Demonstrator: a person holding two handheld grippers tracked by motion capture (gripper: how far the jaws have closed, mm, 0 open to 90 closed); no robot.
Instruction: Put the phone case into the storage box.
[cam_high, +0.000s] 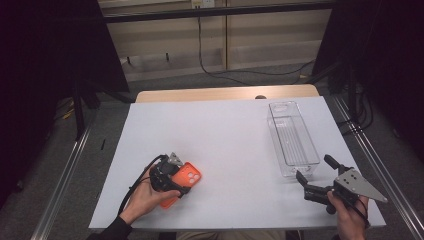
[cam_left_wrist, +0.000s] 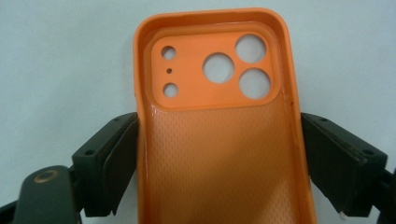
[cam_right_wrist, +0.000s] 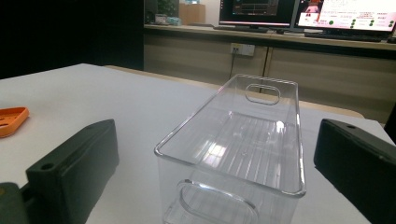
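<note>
As counted: one orange case (cam_left_wrist: 219, 140), one clear bin (cam_high: 291, 138).

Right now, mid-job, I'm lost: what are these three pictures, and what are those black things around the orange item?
No robot arm here: a person holds hand tongs in each hand at a white table. The high view looks down on it. Each other picture comes from a camera riding on one tool. The left tongs straddle an orange phone case lying inside-up; the jaws sit at its two long edges, but a firm squeeze cannot be confirmed. The right tongs stand open, empty, facing the near end of a clear plastic bin with cut-out handles.
</note>
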